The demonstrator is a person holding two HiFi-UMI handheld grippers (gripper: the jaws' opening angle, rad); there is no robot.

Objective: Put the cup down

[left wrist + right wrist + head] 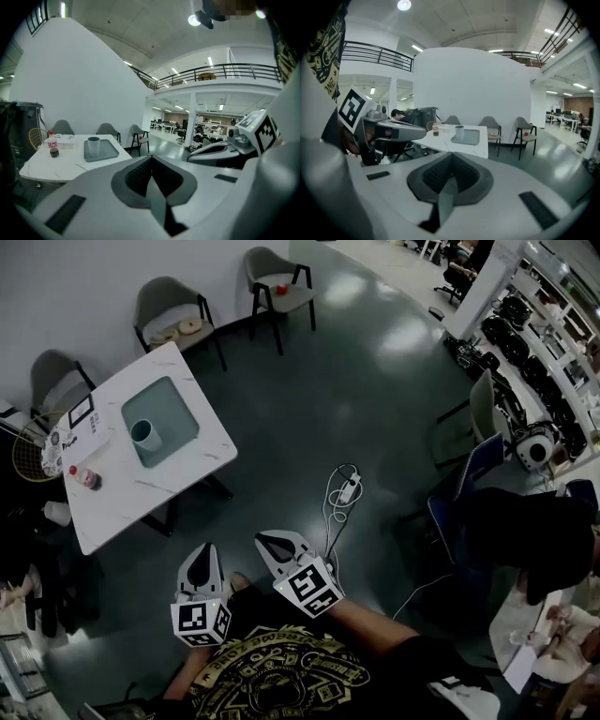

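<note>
two grippers are held over the dark floor, well apart from the white table [192,476]: the left gripper [203,555] and the right gripper [268,542] sit side by side, each with its jaws clenched together and nothing between them. the cup [146,435] stands upright on the table, inside the grey-green tray [180,416] near the table's middle, and neither gripper touches it. a red-capped bottle [86,477] stands by one edge of the table, apart from the tray. grey chairs [171,306] stand just beyond the table, along the wall. a white cable [343,495] lies coiled on the floor, well off the table's near side.
</note>
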